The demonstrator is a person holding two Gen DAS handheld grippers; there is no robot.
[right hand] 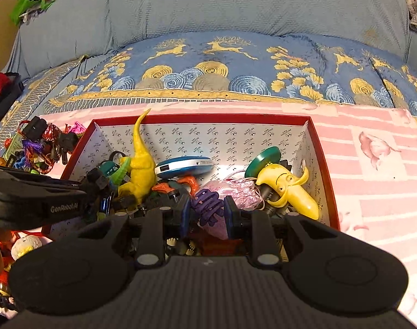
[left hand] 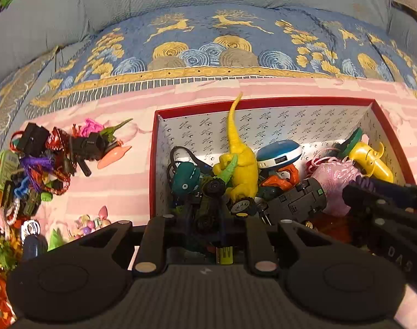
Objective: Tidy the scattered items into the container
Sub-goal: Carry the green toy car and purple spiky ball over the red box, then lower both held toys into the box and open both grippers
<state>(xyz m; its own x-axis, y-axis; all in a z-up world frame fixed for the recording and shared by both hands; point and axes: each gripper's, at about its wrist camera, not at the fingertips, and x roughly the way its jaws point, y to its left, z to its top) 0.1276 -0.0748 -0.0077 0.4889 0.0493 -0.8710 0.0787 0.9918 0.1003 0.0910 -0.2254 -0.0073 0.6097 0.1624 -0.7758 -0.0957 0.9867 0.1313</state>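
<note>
A red box (left hand: 263,101) with white patterned inner walls (right hand: 208,119) holds several toys: a yellow dinosaur (left hand: 240,161), a blue-and-white disc (left hand: 279,155), a pink pouch (left hand: 335,178), a yellow banana figure (right hand: 288,189). My right gripper (right hand: 207,213) hangs over the box with a purple ridged toy (right hand: 208,205) between its blue pads; the jaws stand a little apart around it. It also shows in the left wrist view (left hand: 356,192). My left gripper (left hand: 205,227) is over the box's near left part, jaws apart and empty, above a dark toy car (left hand: 208,208).
A heap of scattered small toys (left hand: 41,164) lies on the pink striped cloth (left hand: 120,181) left of the box. Beads (left hand: 87,223) lie nearer. A blue sofa with a deer-pattern cover (right hand: 222,68) stands behind. More toys (right hand: 24,244) lie at lower left.
</note>
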